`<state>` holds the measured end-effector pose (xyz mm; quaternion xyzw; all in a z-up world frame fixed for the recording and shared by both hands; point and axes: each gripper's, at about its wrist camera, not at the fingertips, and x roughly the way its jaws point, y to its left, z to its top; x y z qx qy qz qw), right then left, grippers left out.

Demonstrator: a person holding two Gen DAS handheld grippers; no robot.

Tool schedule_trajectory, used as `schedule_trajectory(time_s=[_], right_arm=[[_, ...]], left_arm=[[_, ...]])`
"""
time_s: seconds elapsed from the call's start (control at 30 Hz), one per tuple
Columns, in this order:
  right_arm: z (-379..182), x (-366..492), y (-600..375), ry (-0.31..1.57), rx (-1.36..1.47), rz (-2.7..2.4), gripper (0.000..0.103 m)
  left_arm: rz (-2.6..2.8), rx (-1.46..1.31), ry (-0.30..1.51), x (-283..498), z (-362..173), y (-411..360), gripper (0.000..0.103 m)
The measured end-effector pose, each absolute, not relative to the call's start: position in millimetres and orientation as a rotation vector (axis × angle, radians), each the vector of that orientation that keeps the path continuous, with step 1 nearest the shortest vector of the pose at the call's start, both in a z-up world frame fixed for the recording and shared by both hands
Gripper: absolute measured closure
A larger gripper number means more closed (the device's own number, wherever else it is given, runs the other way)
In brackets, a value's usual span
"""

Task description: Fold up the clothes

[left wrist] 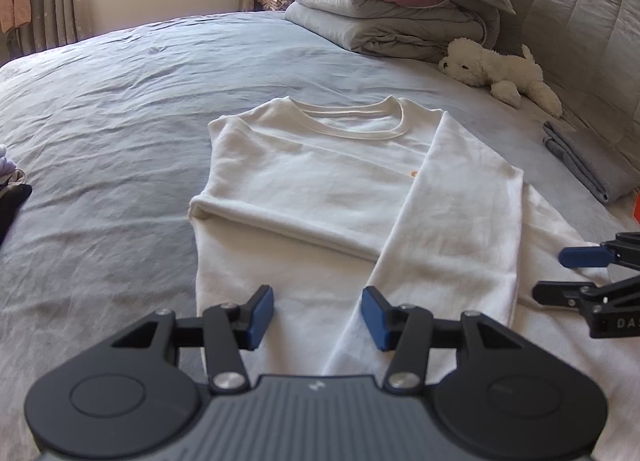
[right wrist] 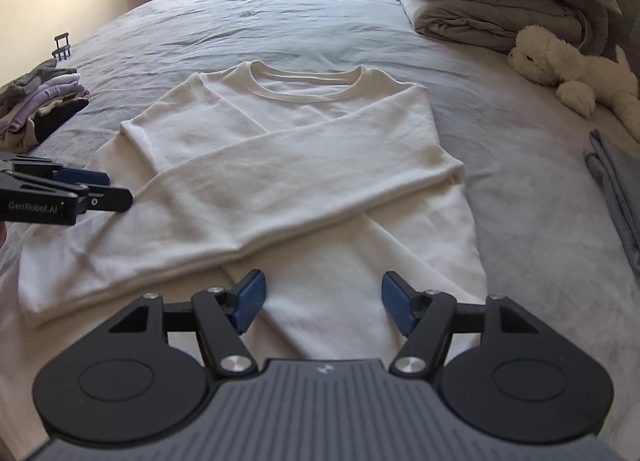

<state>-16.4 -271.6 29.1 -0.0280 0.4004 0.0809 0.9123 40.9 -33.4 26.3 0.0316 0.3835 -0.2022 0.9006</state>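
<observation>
A white long-sleeved sweatshirt (left wrist: 340, 189) (right wrist: 280, 165) lies face up on the grey bed sheet, collar at the far end. Both sleeves are folded across its body and cross each other. My left gripper (left wrist: 318, 317) hovers open over the lower part of the shirt with nothing between its blue pads. It also shows at the left edge of the right wrist view as the left gripper (right wrist: 118, 189), beside a sleeve's cuff end. My right gripper (right wrist: 324, 307) stands open above the hem area, empty. In the left wrist view the right gripper (left wrist: 550, 275) sits at the shirt's right side.
A folded grey duvet (left wrist: 392, 13) and a white plush toy (left wrist: 504, 73) lie at the far right by the quilted headboard. A folded grey cloth (left wrist: 588, 161) rests to the right of the shirt. A pile of folded clothes (right wrist: 40, 105) sits at the left.
</observation>
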Motion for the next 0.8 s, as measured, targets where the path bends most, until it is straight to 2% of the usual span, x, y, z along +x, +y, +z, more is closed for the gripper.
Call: schedule_trajectory(time_s=[0.8], right_arm=[[23.4, -76.2, -293.8, 0.806, -0.120, 0.123, 0.034]], left_arm=[[-0.353, 0.022, 0.777, -2.9, 27.6, -4.4, 0.052]])
